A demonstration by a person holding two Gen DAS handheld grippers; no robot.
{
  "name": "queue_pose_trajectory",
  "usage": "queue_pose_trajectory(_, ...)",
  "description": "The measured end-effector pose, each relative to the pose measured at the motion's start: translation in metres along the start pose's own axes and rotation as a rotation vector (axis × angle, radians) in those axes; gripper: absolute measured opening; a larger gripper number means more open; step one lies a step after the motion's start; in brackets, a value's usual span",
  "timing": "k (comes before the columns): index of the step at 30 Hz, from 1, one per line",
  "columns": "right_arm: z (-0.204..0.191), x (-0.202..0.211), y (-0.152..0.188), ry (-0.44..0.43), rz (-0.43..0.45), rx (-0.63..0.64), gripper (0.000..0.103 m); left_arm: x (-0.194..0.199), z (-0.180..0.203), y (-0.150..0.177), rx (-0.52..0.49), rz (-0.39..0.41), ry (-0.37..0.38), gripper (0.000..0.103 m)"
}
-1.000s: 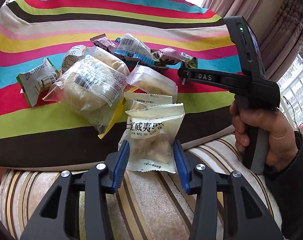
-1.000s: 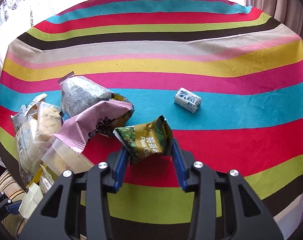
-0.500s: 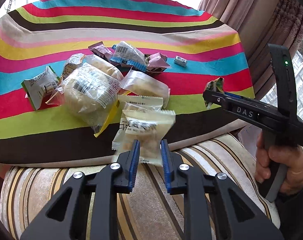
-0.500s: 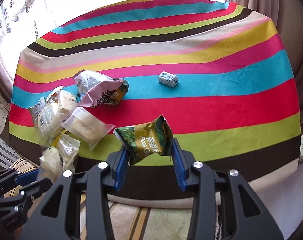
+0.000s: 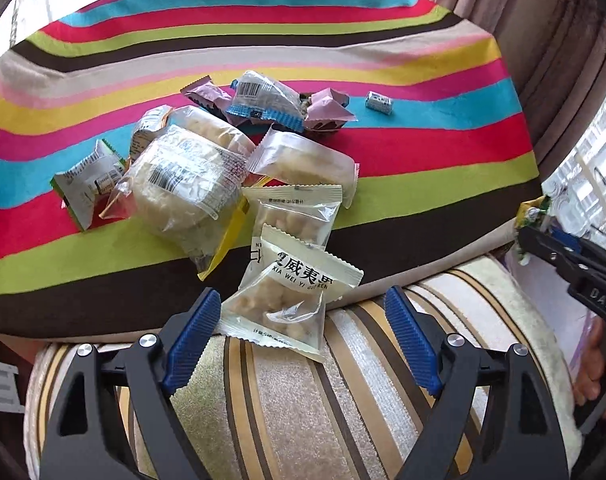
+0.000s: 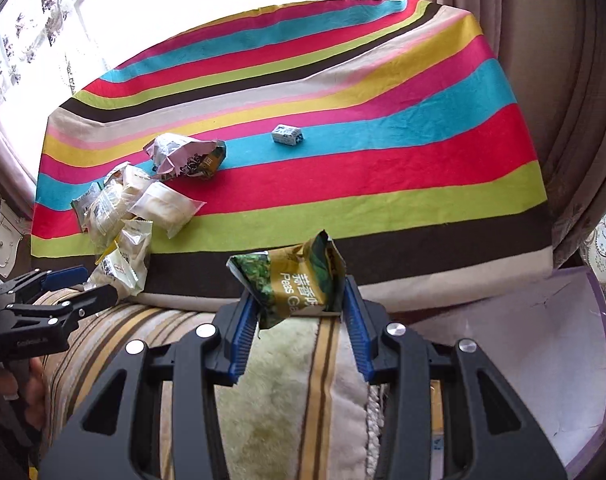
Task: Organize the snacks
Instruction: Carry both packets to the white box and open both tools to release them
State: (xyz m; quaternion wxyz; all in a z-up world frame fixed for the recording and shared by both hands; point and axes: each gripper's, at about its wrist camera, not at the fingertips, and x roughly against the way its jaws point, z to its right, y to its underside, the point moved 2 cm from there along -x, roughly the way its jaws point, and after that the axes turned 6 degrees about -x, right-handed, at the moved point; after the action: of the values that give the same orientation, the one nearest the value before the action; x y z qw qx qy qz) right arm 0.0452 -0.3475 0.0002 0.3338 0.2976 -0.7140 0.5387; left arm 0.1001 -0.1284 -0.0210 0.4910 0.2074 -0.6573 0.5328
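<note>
Cloth: the striped cloth [image 5: 403,152] is soft fabric in bright bands, draped over the table's near edge.
Cushion: a plush striped cushion [image 5: 303,400] with brown and gold lines lies below both tools.
Nut packet: the white crinkled nut packet [image 5: 291,300] has saw-tooth ends and lumpy contents; it hangs over the cloth's near edge, between the left gripper's fingers.
Left gripper: the left gripper [image 5: 303,332] is opening, its ribbed blue pads wide apart and off the packet, which touches at most the left pad.
Right gripper: the right gripper [image 6: 299,332] is clenched on the green pea packet [image 6: 291,280], a glossy foil pouch, held over the cushion.
Pile: clear wrapped buns [image 5: 187,184] and pink wrappers are heaped on the left of the cloth.
Change: half a second ago the left pads pinched the nut packet; the pea packet has since come off the cloth toward the near side.
Views: only the right view shows the pea packet's face; the left view alone shows the bun labels. The small blue-and-white packet [image 6: 287,135] lies apart on the blue stripe in both.
</note>
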Motion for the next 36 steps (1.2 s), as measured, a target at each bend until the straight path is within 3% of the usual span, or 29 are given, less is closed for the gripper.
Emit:
queue_pose_trajectory(4, 0.027, 0.012, 0.012, 0.013, 0.000, -0.050, 0.042, -0.015, 0.005, -0.007, -0.057, -0.051, -0.063, 0.064)
queue_pose_trajectory(5, 0.034, 0.014, 0.014, 0.017, 0.001, -0.063, 0.042, -0.019, 0.004, -0.007, -0.055, -0.068, -0.066, 0.051)
queue_pose_trajectory(6, 0.041, 0.017, 0.016, 0.021, 0.001, -0.077, 0.042, -0.022, 0.004, -0.006, -0.053, -0.084, -0.066, 0.045)
queue_pose_trajectory(18, 0.095, 0.026, 0.046, 0.075, -0.012, -0.174, 0.042, 0.010, 0.015, -0.008, -0.028, 0.013, -0.089, 0.040)
queue_pose_trajectory(22, 0.112, 0.030, 0.053, 0.100, -0.011, -0.201, 0.042, 0.024, 0.040, -0.012, -0.045, 0.071, -0.022, 0.040)
queue_pose_trajectory(28, 0.143, 0.036, 0.061, 0.158, -0.011, -0.254, 0.043, 0.031, 0.104, -0.020, -0.093, 0.109, 0.173, 0.040)
queue_pose_trajectory(36, 0.185, 0.049, 0.070, 0.235, 0.005, -0.329, 0.046, 0.019, 0.206, -0.009, -0.271, 0.024, 0.398, 0.040)
